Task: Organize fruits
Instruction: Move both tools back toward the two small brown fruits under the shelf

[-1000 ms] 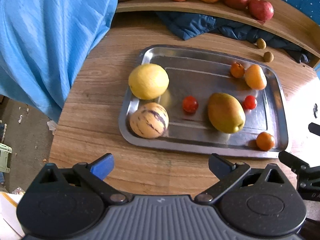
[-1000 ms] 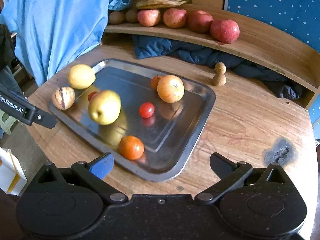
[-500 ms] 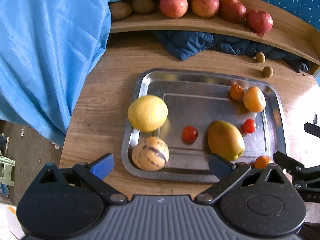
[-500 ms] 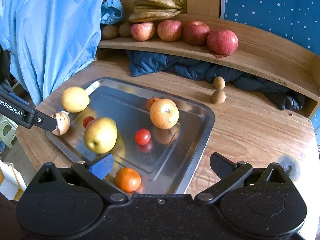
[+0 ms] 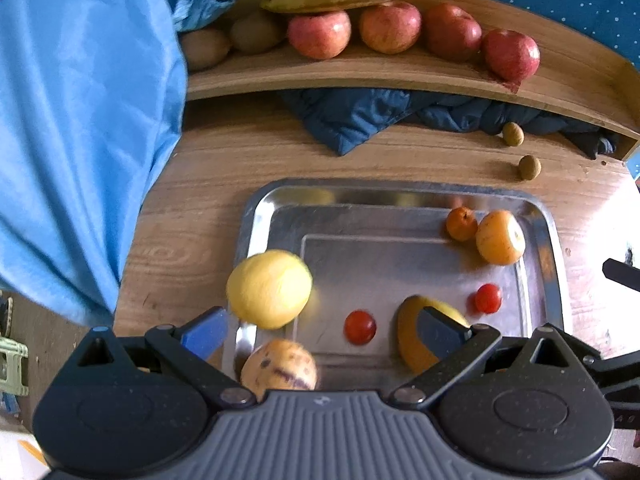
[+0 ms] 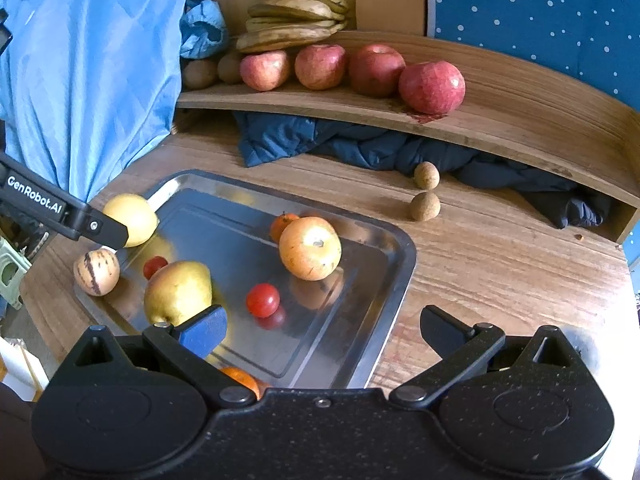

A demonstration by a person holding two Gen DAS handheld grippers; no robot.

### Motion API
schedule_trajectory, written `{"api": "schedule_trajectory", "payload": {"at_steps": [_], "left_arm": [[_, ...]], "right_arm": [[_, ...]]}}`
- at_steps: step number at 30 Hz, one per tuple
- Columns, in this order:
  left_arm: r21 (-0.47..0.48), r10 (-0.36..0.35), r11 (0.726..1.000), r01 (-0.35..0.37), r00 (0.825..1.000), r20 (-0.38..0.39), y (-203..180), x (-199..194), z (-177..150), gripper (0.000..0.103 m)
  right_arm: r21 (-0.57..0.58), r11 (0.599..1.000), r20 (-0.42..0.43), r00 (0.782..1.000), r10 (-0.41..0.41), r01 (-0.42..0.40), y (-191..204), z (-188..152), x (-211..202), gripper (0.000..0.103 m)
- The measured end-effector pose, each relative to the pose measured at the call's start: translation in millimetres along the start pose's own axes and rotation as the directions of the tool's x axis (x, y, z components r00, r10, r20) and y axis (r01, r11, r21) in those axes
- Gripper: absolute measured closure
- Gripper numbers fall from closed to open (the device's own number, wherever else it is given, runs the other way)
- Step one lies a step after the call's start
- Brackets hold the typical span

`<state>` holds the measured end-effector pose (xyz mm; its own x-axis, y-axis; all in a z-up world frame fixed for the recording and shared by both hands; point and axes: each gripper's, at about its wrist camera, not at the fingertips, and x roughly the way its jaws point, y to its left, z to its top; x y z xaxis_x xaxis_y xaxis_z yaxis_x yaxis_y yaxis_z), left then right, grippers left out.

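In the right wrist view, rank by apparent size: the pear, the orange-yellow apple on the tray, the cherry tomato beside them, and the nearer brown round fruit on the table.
1. pear and orange-yellow apple: look about alike, and the pear sits nearer the camera, so no ranking between them.
2. cherry tomato and brown round fruit: close in apparent size; the fruit lies farther back, so unsure.

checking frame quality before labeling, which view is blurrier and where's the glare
Left wrist view: motion blur smears the near fruit, the lemon and the striped melon look soft, and the right edge of the table is blown out white. Right wrist view: sharp; the tray mirrors the fruit, with a bright streak on its far left rim. Both: fisheye bends the shelf.
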<state>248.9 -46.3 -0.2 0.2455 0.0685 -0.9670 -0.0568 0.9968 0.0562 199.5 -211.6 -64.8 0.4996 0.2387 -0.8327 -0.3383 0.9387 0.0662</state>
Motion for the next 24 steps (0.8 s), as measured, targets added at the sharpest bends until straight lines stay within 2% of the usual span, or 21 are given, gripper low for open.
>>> {"api": "schedule_trajectory", "payload": {"at_steps": [9, 15, 24], "left_arm": [[0.053, -0.05, 0.997, 0.049, 0.998, 0.028, -24.9, 12.8, 23.3, 0.001], [0.035, -0.107, 0.994, 0.106, 0.994, 0.034, -33.2, 24.1, 44.4, 0.001], [0.068, -0.16, 0.985, 0.157, 0.987, 0.032, -45.0, 42.5, 73.3, 0.001]], "right_arm": [[0.062, 0.997, 0.023, 0.999, -0.048, 0.047, -12.9, 5.3, 2.8, 0.001], [0.107, 0.99, 0.045, 0.995, -0.094, 0.089, -21.1, 8.0, 5.6, 0.001], [0.153, 0.978, 0.051, 0.988, -0.149, 0.14, -28.1, 15.8, 16.0, 0.001]]}}
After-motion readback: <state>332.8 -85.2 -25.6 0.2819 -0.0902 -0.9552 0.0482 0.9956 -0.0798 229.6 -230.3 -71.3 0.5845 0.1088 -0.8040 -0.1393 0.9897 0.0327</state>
